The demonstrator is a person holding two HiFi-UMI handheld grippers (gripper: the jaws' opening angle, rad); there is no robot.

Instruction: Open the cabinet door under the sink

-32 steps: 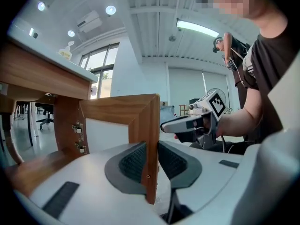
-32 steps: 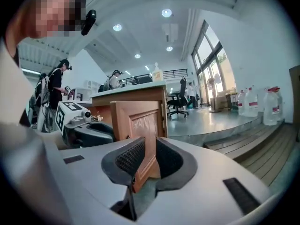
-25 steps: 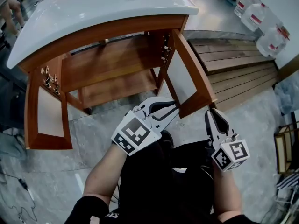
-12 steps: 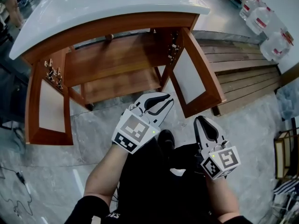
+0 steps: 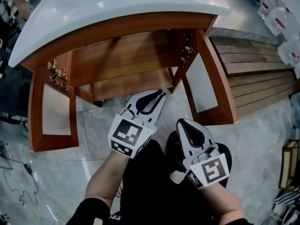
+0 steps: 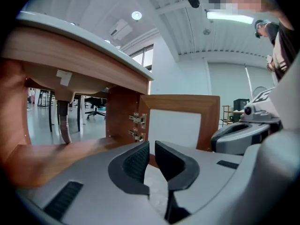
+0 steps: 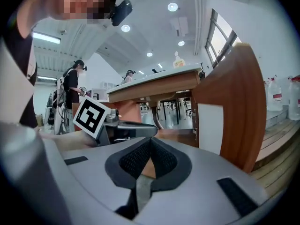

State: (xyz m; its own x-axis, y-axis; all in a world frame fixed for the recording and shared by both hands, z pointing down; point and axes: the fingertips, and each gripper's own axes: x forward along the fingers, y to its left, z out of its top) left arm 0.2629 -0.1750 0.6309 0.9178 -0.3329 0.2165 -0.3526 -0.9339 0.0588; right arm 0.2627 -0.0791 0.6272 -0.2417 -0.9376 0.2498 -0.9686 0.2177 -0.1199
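Under sink point(image 5: 117, 3), cabinet open: left door point(image 5: 35, 111) and right door point(image 5: 220, 86) both swung wide. Left tongs point(image 5: 155, 93) closing, thin gap, nothing between, held before the shelves. Right tongs point(image 5: 182, 122) closed, empty, near right door.

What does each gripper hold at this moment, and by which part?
Nothing is held. On the left gripper the fingers are closing with nothing between them. The right gripper is shut and empty. Neither touches the cabinet.
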